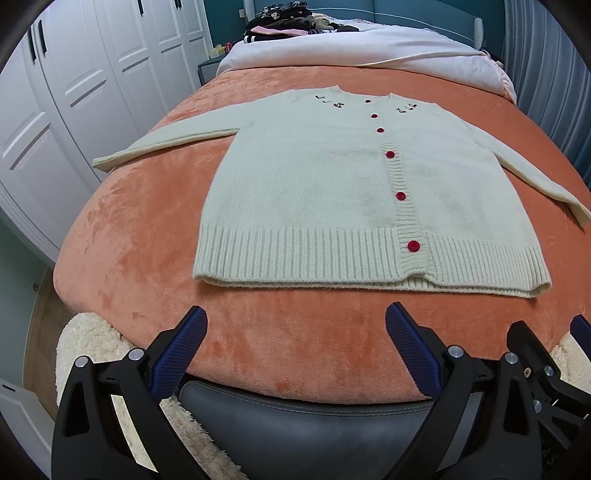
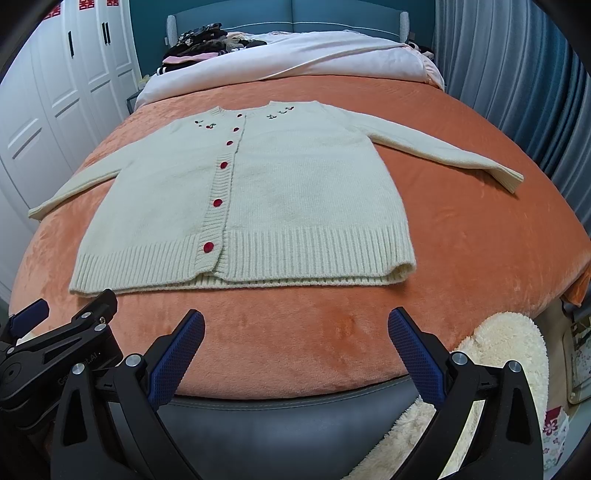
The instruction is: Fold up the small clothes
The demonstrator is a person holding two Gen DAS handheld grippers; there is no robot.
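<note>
Across the orange blanket [image 1: 140, 236] we see a cream cardigan [image 1: 314, 184] laid flat and buttoned, front side up. Its long axis runs from the ribbed hem [image 1: 332, 258], at the near edge toward the bottom of the frame, up to the neckline [image 1: 354, 94] in the upper middle, so the collar points away from us toward the white duvet [image 1: 351, 48] and the pile of dark clothes [image 1: 284, 18] at the top.

Going left to right in the left wrist view: white wardrobe doors [image 1: 74, 92] fill the upper left; then one sleeve [image 1: 166, 144] stretches out toward the left edge of the blanket, its cuff close to that edge. The row of red buttons [image 1: 400, 195] runs up the placket right of centre. The other sleeve [image 1: 535, 173] slants toward the right edge of the frame.

In the right wrist view that sleeve [image 2: 443, 151] ends with bare blanket beyond the cuff, and grey curtains [image 2: 517, 92] stand at the right.

A broad strip of bare blanket lies between the hem and the dark padded footboard [image 1: 295, 417] at the bottom.

Our left gripper [image 1: 295, 332] hangs over this strip, jaws spread wide and holding nothing. Our right gripper [image 2: 295, 332] sits the same way, wide apart and empty, just short of the hem. A fluffy cream rug [image 2: 509, 343] shows at lower right.
</note>
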